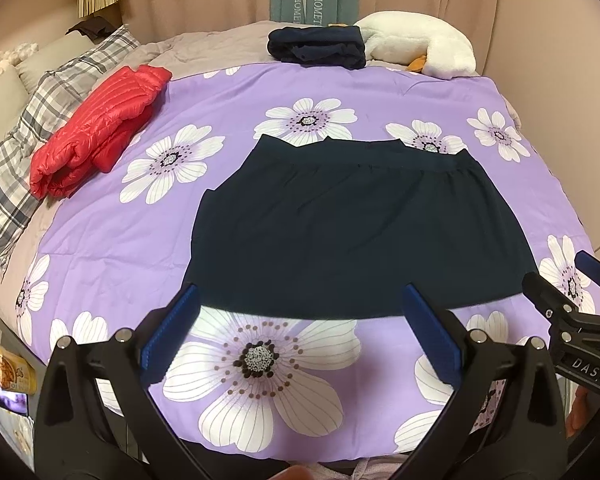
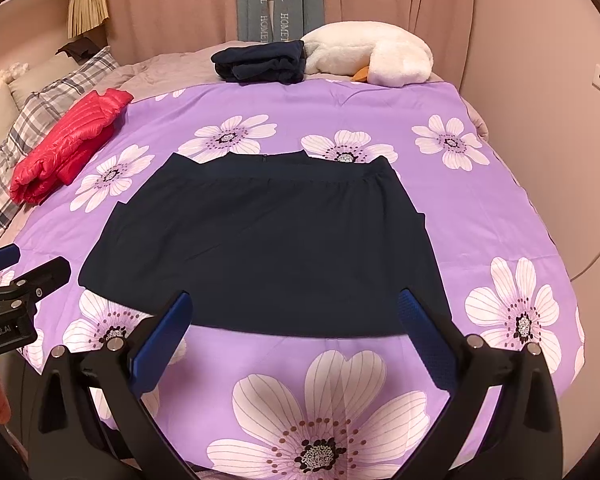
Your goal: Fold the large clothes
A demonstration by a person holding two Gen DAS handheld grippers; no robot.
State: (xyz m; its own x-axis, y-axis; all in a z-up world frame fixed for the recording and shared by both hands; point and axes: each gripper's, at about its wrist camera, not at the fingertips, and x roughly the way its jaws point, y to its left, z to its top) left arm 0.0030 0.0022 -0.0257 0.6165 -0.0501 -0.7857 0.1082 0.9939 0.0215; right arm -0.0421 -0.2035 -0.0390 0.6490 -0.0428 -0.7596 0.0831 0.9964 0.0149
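- I am holding the left gripper [image 1: 300,332] with its blue-padded fingers [image 1: 170,330] spread wide and gripping nothing, hovering over the near edge of the purple floral bedspread [image 1: 112,240].
- I am holding the right gripper [image 2: 296,336] just as wide and just as empty; it is showing at the right edge of the left wrist view, beside the left one.
- The dark navy skirt [image 1: 352,224] is lying flat and unfolded in the middle of the bedspread, waistband at the far side, hem nearest me; both grippers are sitting just short of that hem, and I cannot tell whether the fingertips are touching the cloth.
- A folded red puffer jacket [image 1: 100,128] is resting at the far left, by a plaid pillow [image 1: 28,136].
- A folded dark navy garment [image 1: 318,46] is lying at the far edge, touching a white plush goose [image 1: 424,46].
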